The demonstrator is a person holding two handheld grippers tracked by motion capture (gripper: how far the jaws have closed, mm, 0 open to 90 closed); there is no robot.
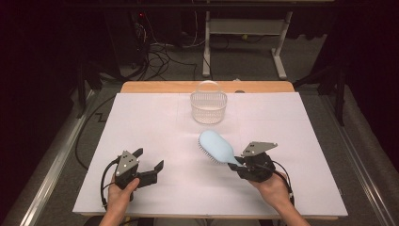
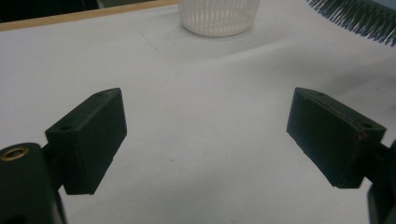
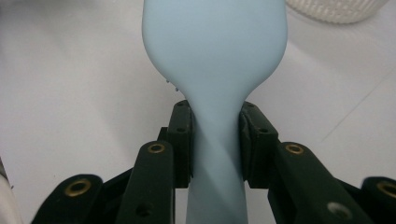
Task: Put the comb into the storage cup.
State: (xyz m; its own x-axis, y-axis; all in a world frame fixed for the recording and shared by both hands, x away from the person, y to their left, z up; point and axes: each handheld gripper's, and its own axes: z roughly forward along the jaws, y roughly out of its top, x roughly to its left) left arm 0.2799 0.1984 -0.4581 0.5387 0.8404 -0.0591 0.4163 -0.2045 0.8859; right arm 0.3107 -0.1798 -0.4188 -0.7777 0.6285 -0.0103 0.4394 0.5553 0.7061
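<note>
A pale blue hairbrush (image 1: 217,147) hangs over the white table sheet, bristles facing down and left, its head pointing toward the far side. My right gripper (image 1: 239,165) is shut on its handle; in the right gripper view both pads clamp the narrow handle (image 3: 215,149) below the wide blue head (image 3: 214,42). My left gripper (image 1: 149,160) is held at the near left, open, with nothing between its fingers (image 2: 88,140). The brush's dark bristles (image 2: 359,16) show in the top right corner of the left gripper view.
A small white slotted basket (image 1: 208,102) with a thin handle stands near the far middle of the table (image 1: 141,122); its base (image 2: 219,18) also shows in the left gripper view. The wooden table edge (image 1: 164,87) runs behind it. Cables and desk legs lie on the floor beyond.
</note>
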